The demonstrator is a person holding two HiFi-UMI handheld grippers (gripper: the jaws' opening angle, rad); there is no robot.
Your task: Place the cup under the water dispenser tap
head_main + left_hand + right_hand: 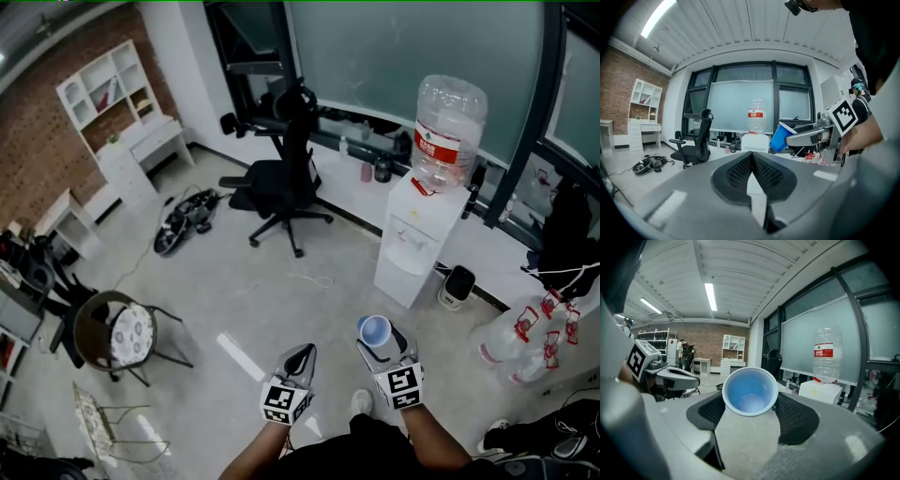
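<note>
A blue paper cup [375,330] sits mouth up between the jaws of my right gripper [382,341], which is shut on it. In the right gripper view the cup [750,391] faces the camera, its inside empty, pinched at the sides by the gripper [750,401]. The white water dispenser [412,239], topped by a large clear bottle [448,131], stands by the window ahead, well beyond the cup. It also shows as the dispenser [820,392] at the right. My left gripper [304,352] hangs beside the right one, shut and empty [751,168].
A black office chair [281,178] stands left of the dispenser. A round brown chair [117,333] is at the near left. Several empty water bottles [525,342] lie at the right, and a small heater [457,286] sits beside the dispenser. A white shelf desk [117,103] lines the brick wall.
</note>
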